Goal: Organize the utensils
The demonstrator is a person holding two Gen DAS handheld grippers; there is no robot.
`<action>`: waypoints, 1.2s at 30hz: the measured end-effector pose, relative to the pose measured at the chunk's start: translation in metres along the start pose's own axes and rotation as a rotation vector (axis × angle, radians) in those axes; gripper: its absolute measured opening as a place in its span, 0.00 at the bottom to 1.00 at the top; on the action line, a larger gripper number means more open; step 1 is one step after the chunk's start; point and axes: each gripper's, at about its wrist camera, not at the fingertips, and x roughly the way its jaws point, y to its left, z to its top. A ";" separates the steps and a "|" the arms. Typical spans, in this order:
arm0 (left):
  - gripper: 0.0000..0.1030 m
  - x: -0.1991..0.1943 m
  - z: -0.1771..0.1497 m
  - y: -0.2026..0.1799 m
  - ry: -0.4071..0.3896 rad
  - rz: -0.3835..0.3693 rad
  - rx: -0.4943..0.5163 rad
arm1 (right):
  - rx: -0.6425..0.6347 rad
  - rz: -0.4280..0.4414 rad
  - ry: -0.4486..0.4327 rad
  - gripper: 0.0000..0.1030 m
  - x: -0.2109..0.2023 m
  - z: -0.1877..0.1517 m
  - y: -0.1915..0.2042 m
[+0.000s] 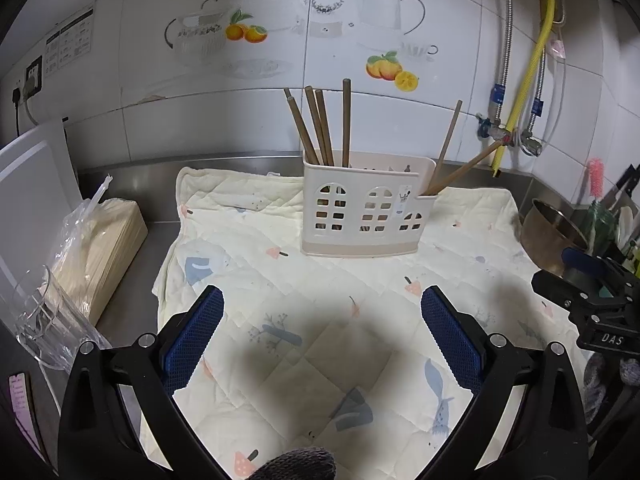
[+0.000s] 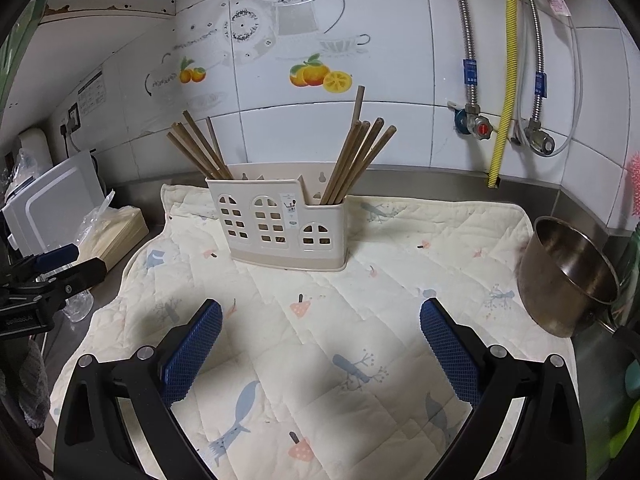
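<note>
A cream plastic utensil holder (image 1: 360, 212) shaped like a house stands on a quilted cloth (image 1: 320, 320); it also shows in the right wrist view (image 2: 276, 224). Brown wooden chopsticks (image 1: 320, 128) stand in its left compartment and others (image 1: 448, 160) lean out of its right one. In the right wrist view the chopsticks fan out at left (image 2: 200, 152) and right (image 2: 360, 160). My left gripper (image 1: 322, 300) is open and empty above the cloth, short of the holder. My right gripper (image 2: 320, 312) is open and empty too. The right gripper also shows at the right edge (image 1: 592, 300).
A steel bowl (image 2: 568, 276) sits at the cloth's right edge. A bagged stack of wooden sticks (image 1: 100, 248) and a clear plastic jug (image 1: 44, 320) lie at the left. A white appliance (image 2: 52, 204) stands far left. Pipes and valves (image 2: 500, 120) run down the tiled wall.
</note>
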 end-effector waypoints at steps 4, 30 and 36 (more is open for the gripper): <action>0.95 0.001 -0.001 0.002 0.005 0.003 -0.003 | -0.007 0.006 0.007 0.93 0.001 0.000 0.003; 0.95 0.003 -0.005 0.003 0.016 0.009 -0.010 | -0.018 0.013 0.012 0.93 0.003 -0.001 0.007; 0.95 0.003 -0.005 0.004 0.016 0.008 -0.011 | -0.019 0.012 0.013 0.93 0.003 -0.001 0.009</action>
